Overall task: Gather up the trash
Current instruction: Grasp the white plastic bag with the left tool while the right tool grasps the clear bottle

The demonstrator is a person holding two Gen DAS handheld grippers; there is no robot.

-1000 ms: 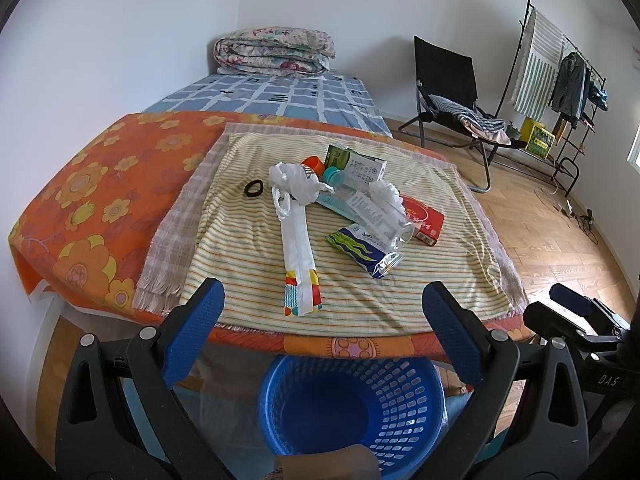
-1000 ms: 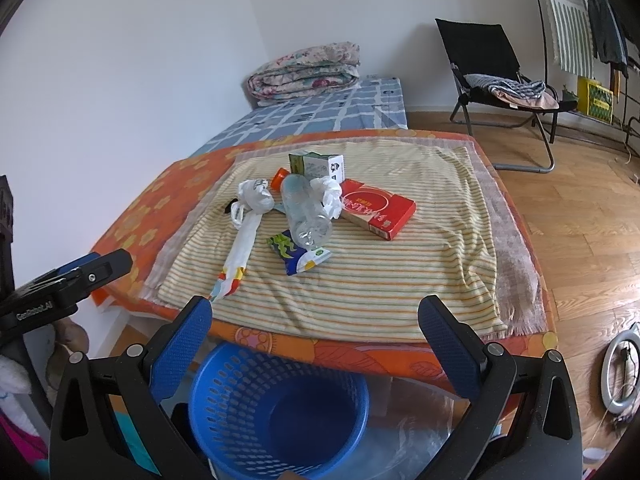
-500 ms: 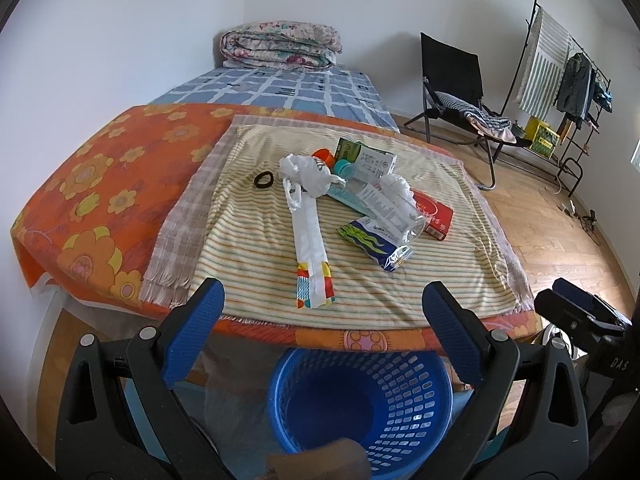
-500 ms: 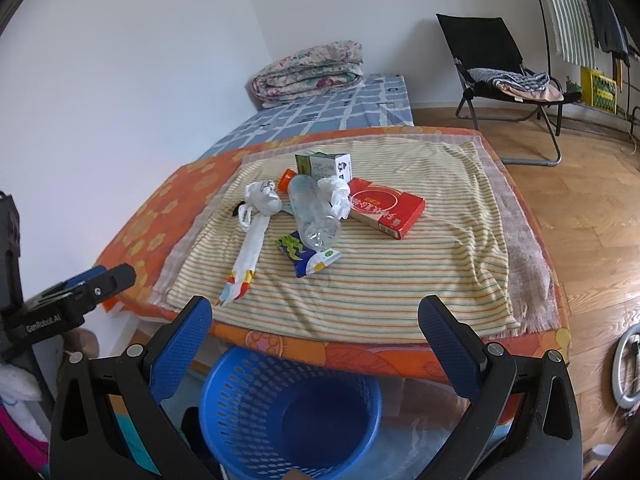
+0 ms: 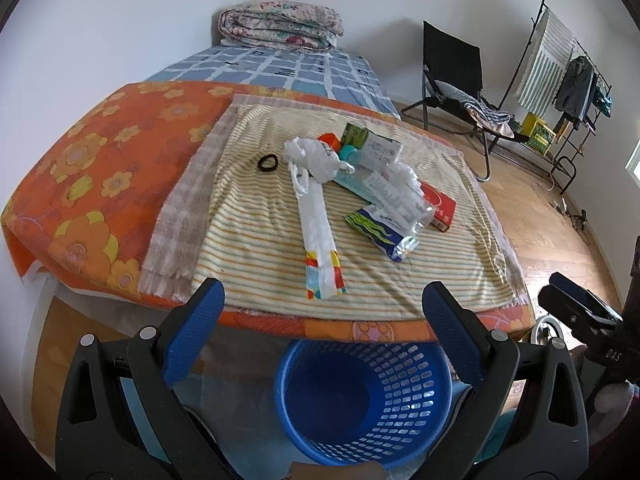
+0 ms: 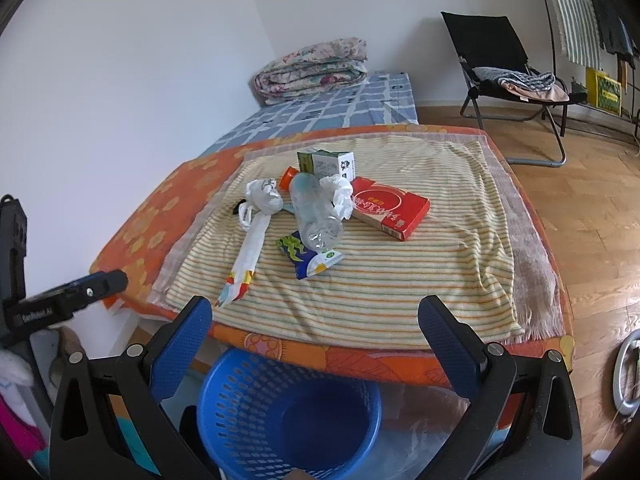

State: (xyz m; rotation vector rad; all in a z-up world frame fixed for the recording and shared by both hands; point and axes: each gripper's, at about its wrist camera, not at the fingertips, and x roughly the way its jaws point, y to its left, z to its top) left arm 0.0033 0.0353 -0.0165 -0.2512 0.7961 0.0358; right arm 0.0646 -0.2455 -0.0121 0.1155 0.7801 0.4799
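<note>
Trash lies in a pile on the striped cloth point(image 5: 256, 240) of a low table: a clear plastic bottle point(image 6: 314, 212), a red box point(image 6: 388, 206), a blue-green snack wrapper point(image 6: 306, 256), a white plastic bag point(image 5: 316, 200) with a coloured end, a green-white carton point(image 5: 372, 146) and crumpled white plastic point(image 6: 340, 192). A blue mesh basket point(image 5: 364, 396) stands empty on the floor at the table's front edge; it also shows in the right wrist view point(image 6: 288, 412). My left gripper point(image 5: 322, 320) and my right gripper point(image 6: 314, 336) are both open and empty, held above the basket, short of the table.
A black hair tie point(image 5: 267, 162) lies on the cloth left of the pile. Behind the table is a bed with a folded quilt point(image 5: 280, 28). A black folding chair point(image 6: 504, 76) and a clothes rack point(image 5: 560, 64) stand at the right on the wooden floor.
Both grippers have risen and tilted a little, so the table and basket sit slightly lower and farther in view. Nothing on the table has moved.
</note>
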